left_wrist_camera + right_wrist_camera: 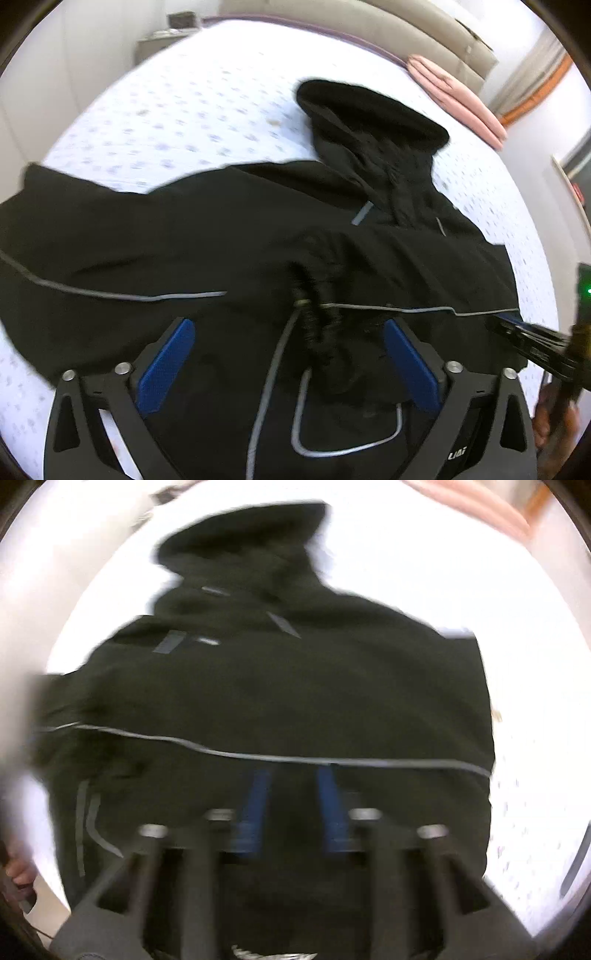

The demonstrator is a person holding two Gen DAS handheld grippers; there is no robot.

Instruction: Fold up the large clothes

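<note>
A black hooded jacket [221, 236] with grey reflective piping lies on the bed, hood toward the headboard. My left gripper [288, 328] is open above its lower front, blue pads wide apart over a gathered sleeve cuff [321, 332]. The right gripper [524, 339] shows at the jacket's right edge in the left wrist view. In the blurred right wrist view the jacket [295, 686] fills the frame, and my right gripper [295, 786] has its blue pads close together with black fabric between them.
The bed sheet [177, 110] is white with small purple dots. A pink folded cloth [454, 92] lies by the beige headboard [369, 22]. A nightstand [162, 40] stands at the far left. A hand [18, 871] shows at the lower left edge.
</note>
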